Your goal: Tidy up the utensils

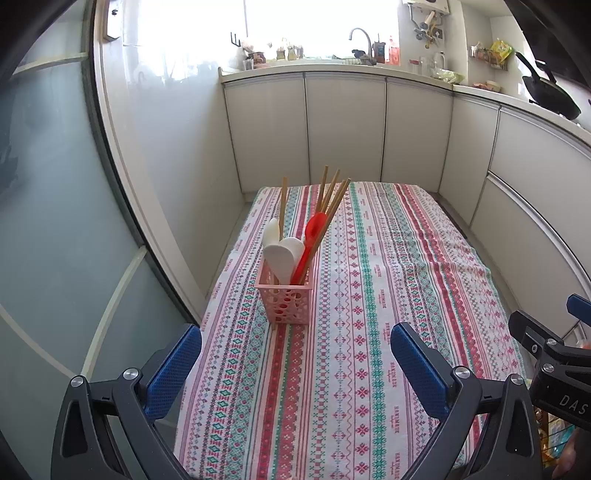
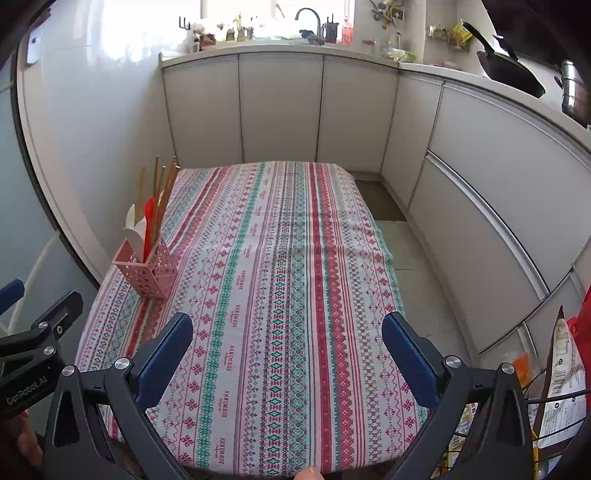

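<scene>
Both our left tool (image 1: 295, 354) and right tool (image 2: 287, 339) are wide open and empty, so a bump could tip the tall pink basket (image 1: 286, 301) of chopsticks (image 1: 332, 206).

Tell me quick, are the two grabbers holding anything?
Left gripper: open, holding nothing.
Right gripper: open, holding nothing.

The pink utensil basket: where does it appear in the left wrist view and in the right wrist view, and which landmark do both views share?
Left wrist view: the pink utensil basket stands on the striped tablecloth, left of centre, ahead of the open left gripper.
Right wrist view: it stands at the tablecloth's left edge, far left of the open right gripper.
Shared landmark: the kitchen faucet by the window, top of both views.
</scene>
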